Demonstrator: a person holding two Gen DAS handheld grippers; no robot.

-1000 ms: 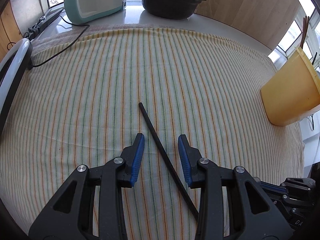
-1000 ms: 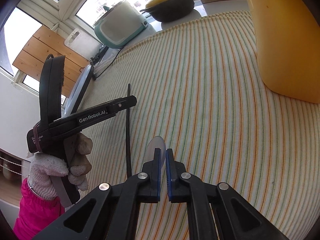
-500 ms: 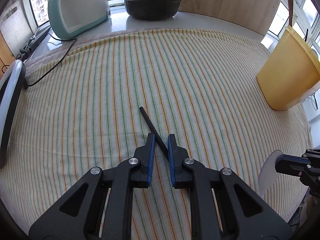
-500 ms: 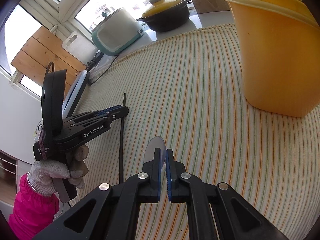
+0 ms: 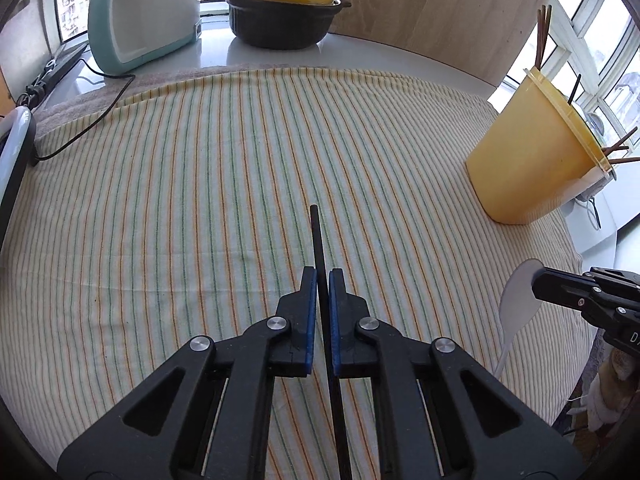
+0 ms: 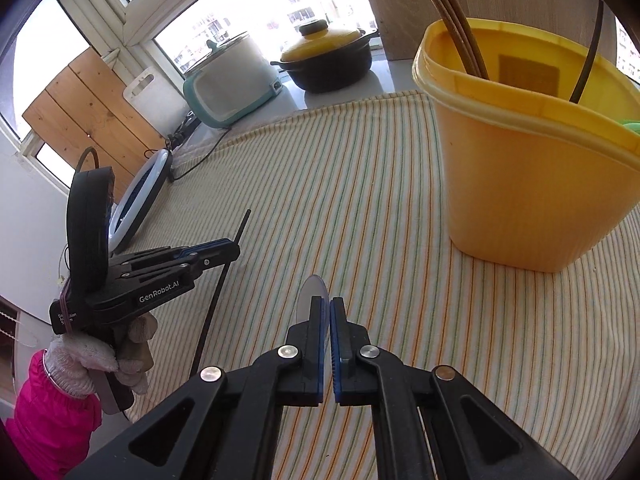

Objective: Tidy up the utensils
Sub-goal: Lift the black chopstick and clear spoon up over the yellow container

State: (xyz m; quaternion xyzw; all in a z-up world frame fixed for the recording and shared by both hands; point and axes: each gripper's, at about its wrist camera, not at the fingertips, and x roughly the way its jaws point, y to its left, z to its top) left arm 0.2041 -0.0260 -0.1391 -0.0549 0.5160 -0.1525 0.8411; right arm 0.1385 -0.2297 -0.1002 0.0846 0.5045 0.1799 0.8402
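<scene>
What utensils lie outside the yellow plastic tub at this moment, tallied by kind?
Thin black chopstick, clamped in the left hand-held gripper: 1
Translucent white plastic spoon, clamped in the right hand-held gripper: 1
Total outside the yellow plastic tub: 2

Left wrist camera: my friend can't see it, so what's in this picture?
The left gripper pinches a black chopstick above a striped tablecloth. A yellow tub holding more chopsticks stands to the right, and the right gripper holds a white spoon.
</scene>
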